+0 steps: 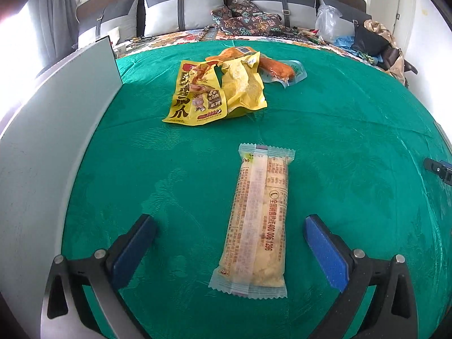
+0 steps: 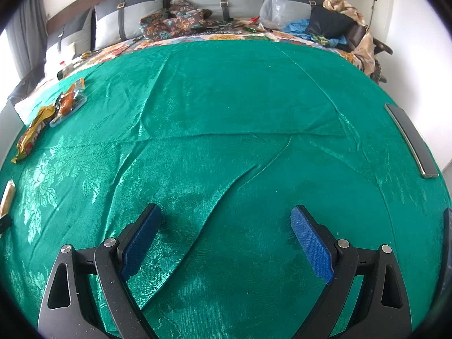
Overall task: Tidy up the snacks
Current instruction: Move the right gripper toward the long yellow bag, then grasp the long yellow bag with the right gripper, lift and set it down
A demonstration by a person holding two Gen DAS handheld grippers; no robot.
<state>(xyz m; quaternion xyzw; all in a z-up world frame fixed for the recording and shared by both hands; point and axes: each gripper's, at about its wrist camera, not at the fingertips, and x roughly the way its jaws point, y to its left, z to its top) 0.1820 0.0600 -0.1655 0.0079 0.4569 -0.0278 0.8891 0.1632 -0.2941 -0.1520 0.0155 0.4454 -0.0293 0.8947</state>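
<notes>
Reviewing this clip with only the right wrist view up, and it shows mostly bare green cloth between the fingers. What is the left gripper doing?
Observer: The left gripper is open, with a long pale snack bar lying on the green cloth between its fingers, not gripped.
Operator: Which way does the bar point?
Observer: Lengthwise away from the camera, with its printed back face and seam up.
Operator: I see crumpled packets at my far left. What are they?
Observer: A yellow packet with red print, a second yellow packet against it, and a clear-wrapped orange sausage behind.
Operator: Anything left of them?
Observer: A grey panel stands along the cloth's left edge.
</notes>
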